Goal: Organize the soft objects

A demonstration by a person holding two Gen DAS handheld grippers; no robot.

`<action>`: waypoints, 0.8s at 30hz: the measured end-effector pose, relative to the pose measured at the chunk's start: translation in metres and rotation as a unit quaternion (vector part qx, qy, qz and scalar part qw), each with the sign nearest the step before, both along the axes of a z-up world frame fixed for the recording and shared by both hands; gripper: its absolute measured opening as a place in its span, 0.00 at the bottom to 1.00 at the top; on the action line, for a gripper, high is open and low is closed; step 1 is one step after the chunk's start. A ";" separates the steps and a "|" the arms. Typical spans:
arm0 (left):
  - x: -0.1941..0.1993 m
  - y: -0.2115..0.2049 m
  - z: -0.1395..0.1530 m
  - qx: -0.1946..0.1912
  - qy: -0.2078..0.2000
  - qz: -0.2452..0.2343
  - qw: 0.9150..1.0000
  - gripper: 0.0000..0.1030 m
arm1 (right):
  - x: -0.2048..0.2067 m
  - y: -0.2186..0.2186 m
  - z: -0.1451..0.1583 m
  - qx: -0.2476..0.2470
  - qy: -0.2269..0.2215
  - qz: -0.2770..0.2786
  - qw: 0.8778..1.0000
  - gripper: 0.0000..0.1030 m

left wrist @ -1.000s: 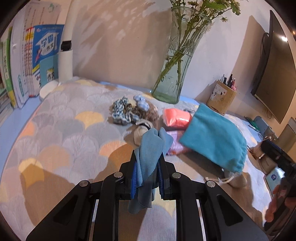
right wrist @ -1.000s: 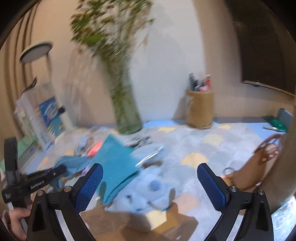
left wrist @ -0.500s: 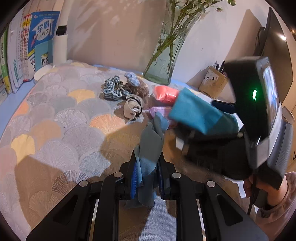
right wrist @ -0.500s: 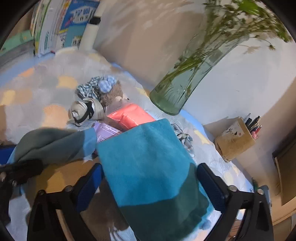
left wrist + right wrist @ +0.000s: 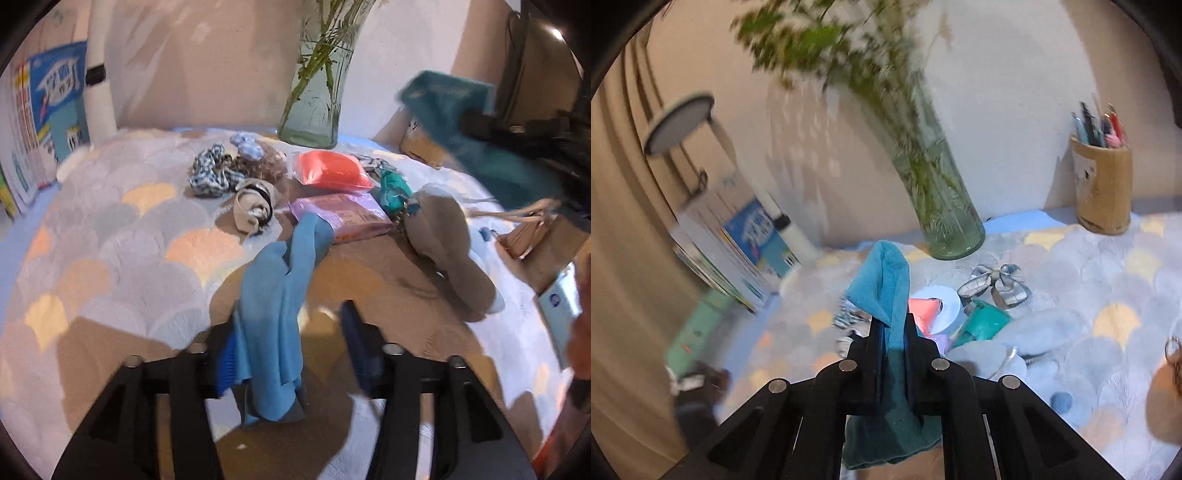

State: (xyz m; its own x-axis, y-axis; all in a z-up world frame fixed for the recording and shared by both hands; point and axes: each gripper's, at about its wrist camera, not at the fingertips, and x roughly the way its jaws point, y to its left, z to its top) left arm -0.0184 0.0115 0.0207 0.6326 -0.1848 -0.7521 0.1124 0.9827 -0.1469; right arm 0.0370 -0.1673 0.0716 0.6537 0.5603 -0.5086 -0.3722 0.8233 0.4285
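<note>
A light blue cloth [image 5: 280,295] lies limp on the patterned mat, between the jaws of my left gripper [image 5: 290,332]. Those jaws are opening: the cloth leans on the left pad and the right pad stands clear of it. My right gripper [image 5: 894,325] is shut on a teal fabric pouch [image 5: 886,280], whose folded end sticks up past the fingertips while the rest hangs below. In the left wrist view the teal pouch [image 5: 461,110] hangs blurred in the air at the upper right. A grey plush toy [image 5: 443,236] lies uncovered on the mat.
Behind the cloth lie a checked scrunchie [image 5: 208,173], a beige hair tie [image 5: 255,206], an orange packet [image 5: 328,173] and a purple packet [image 5: 340,214]. A glass vase [image 5: 314,103] with stems stands at the wall, books [image 5: 44,118] at the left, a pen holder [image 5: 1102,192] at the right.
My left jaws have parted and let go of the blue cloth. My right gripper closed on the teal pouch and lifted it up to the right, uncovering the grey plush.
</note>
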 end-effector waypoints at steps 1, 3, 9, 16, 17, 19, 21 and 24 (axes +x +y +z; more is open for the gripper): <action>0.002 0.001 0.000 0.002 -0.001 0.004 1.000 0.70 | -0.005 -0.007 0.004 0.003 -0.002 -0.006 1.000 0.08; 0.008 0.004 0.001 0.004 -0.003 0.013 1.000 0.76 | -0.013 -0.012 0.012 -0.014 -0.004 -0.018 1.000 0.08; 0.018 0.006 -0.003 0.018 0.002 0.012 1.000 0.08 | -0.031 -0.028 0.005 -0.047 0.023 -0.037 0.998 0.08; 0.002 0.012 0.006 -0.025 -0.010 0.029 0.999 0.08 | -0.053 -0.037 -0.026 -0.056 0.056 -0.043 0.996 0.08; -0.002 0.013 0.008 -0.026 -0.015 0.035 0.999 0.08 | -0.056 -0.037 -0.029 -0.057 0.057 -0.042 0.996 0.08; -0.010 0.011 0.014 -0.031 -0.025 0.041 0.998 0.08 | -0.064 -0.040 -0.031 -0.058 0.057 -0.042 0.996 0.08; -0.018 0.006 0.022 -0.032 -0.036 0.051 0.998 0.08 | -0.071 -0.045 -0.031 -0.057 0.056 -0.045 0.996 0.08; -0.027 -0.003 0.031 -0.045 -0.040 0.057 0.997 0.08 | -0.083 -0.054 -0.028 -0.060 0.051 -0.054 0.995 0.08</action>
State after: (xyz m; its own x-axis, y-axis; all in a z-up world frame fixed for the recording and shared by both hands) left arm -0.0449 0.0082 0.0520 0.7103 -0.1725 -0.6824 0.0159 0.9732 -0.2295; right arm -0.0457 -0.2213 0.0437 0.6478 0.4213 -0.6347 -0.2385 0.9034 0.3563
